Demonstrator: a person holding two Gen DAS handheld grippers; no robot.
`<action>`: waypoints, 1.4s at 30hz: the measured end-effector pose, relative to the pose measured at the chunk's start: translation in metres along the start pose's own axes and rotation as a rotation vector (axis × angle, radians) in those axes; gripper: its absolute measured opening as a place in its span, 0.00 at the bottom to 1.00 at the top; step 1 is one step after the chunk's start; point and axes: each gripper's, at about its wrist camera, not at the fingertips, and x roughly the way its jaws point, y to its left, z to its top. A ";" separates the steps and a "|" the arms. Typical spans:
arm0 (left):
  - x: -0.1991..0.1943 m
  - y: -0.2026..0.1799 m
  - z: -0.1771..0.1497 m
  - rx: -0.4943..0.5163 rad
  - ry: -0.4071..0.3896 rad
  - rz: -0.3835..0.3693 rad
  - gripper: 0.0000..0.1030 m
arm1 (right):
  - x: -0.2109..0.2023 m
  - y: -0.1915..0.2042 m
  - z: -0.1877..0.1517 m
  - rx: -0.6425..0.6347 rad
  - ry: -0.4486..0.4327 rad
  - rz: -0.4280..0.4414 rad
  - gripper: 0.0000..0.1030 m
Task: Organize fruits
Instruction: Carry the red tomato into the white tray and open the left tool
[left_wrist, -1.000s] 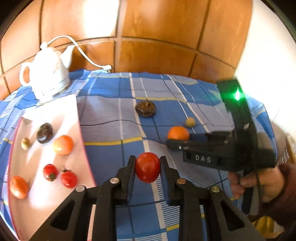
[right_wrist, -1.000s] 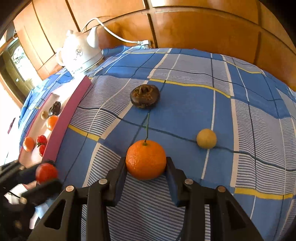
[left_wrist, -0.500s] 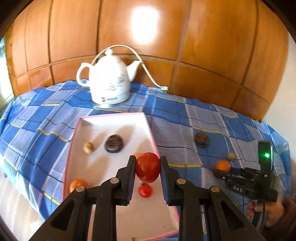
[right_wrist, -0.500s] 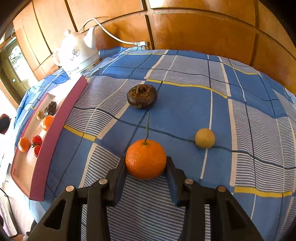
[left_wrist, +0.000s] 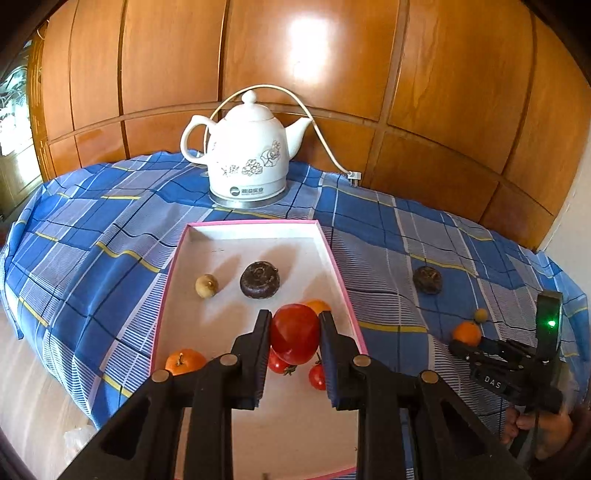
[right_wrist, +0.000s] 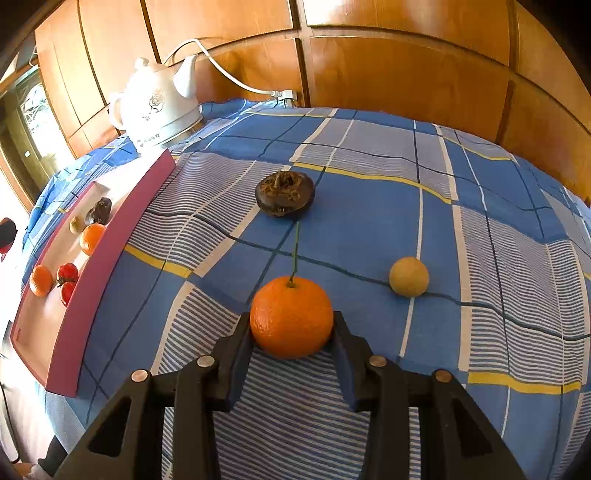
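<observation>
My left gripper (left_wrist: 294, 334) is shut on a large red tomato (left_wrist: 295, 332) and holds it above the pink-rimmed white tray (left_wrist: 255, 230). The tray holds several fruits: a tan longan (left_wrist: 206, 285), a dark round fruit (left_wrist: 259, 279), an orange (left_wrist: 184, 361) and small tomatoes (left_wrist: 317, 376). My right gripper (right_wrist: 291, 325) is shut on an orange (right_wrist: 291, 317) that rests on the blue checked cloth. A dark fruit (right_wrist: 284, 193) and a tan longan (right_wrist: 409, 276) lie on the cloth beyond it. The tray also shows at the left of the right wrist view (right_wrist: 110, 251).
A white electric kettle (left_wrist: 247, 162) with a white cord stands behind the tray, against the wooden wall panels. The table edge drops off at the left. My right gripper also shows at the right of the left wrist view (left_wrist: 465, 345).
My left gripper has swung left with the tomato, from over the cloth to over the tray. The right gripper has stayed shut on the orange.
</observation>
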 end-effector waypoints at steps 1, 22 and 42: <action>0.000 0.001 0.000 -0.001 0.001 0.004 0.25 | 0.000 0.000 0.000 0.000 -0.002 0.001 0.40; 0.045 0.033 -0.004 -0.045 0.094 0.102 0.25 | -0.003 0.001 -0.002 0.001 -0.021 0.003 0.40; 0.080 0.054 0.004 -0.082 0.148 0.165 0.26 | -0.004 0.001 -0.003 0.004 -0.024 0.006 0.40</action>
